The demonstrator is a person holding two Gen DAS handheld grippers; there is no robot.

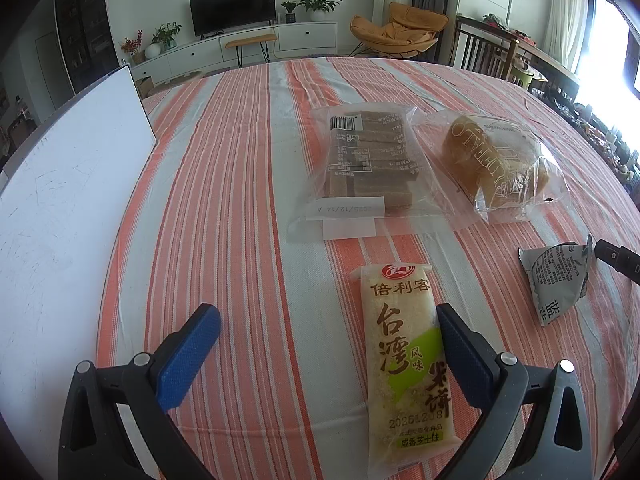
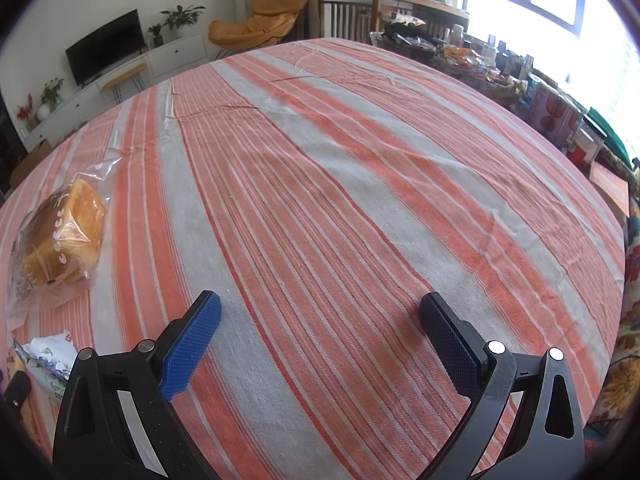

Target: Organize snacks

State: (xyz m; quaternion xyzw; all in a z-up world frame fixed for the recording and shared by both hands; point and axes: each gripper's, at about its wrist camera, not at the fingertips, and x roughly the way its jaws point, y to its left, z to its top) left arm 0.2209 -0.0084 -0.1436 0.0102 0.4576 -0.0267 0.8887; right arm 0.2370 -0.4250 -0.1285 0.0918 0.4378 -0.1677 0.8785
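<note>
My left gripper point(image 1: 326, 320) is open just above the striped tablecloth. A long pale rice-cracker packet point(image 1: 404, 356) with green print lies between its fingers, close against the right finger point(image 1: 464, 356). Beyond it rest a clear bag of brown bars point(image 1: 368, 160) and a clear bag of bread point(image 1: 496, 164). A small grey triangular packet point(image 1: 558, 280) sits at the right, with the tip of the other gripper beside it. My right gripper point(image 2: 318, 312) is open over bare cloth, holding nothing. The bread bag point(image 2: 60, 236) lies to its left, a small floral packet point(image 2: 48, 360) nearer.
A white board point(image 1: 68, 200) lies along the table's left side. Cluttered boxes and bottles point(image 2: 560, 120) crowd the far right edge near a window. Wooden chairs point(image 1: 484, 48) stand behind the table. A wide stretch of striped cloth point(image 2: 340, 180) spreads ahead of the right gripper.
</note>
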